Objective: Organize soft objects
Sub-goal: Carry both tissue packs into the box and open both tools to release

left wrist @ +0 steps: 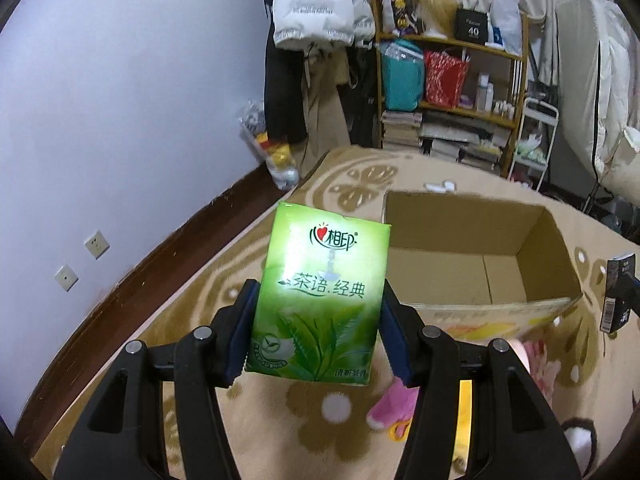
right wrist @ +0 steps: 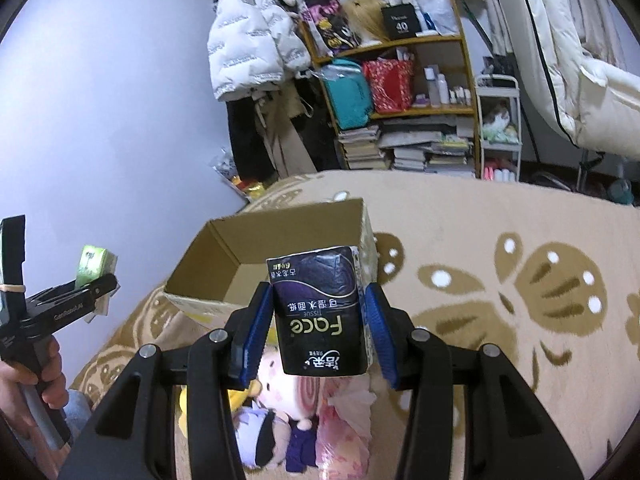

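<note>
My left gripper [left wrist: 316, 312] is shut on a green tissue pack [left wrist: 320, 300] and holds it in the air, left of an open, empty cardboard box [left wrist: 460, 264] on the beige carpet. My right gripper [right wrist: 320, 320] is shut on a black tissue pack [right wrist: 320, 312] held above the box's near edge [right wrist: 256, 256]. The left gripper with the green pack [right wrist: 94, 264] shows at the left of the right wrist view. Plush toys [right wrist: 272, 412] and a pink bag [right wrist: 344, 420] lie on the carpet below the right gripper. A pink soft item [left wrist: 392, 404] lies near the box.
A wooden shelf [left wrist: 452, 92] full of bags and books stands at the back with jackets [left wrist: 312, 4] hanging beside it. A white cart [right wrist: 500, 132] and white bedding [right wrist: 580, 60] are at the right. A plastic bag [left wrist: 272, 152] sits by the wall.
</note>
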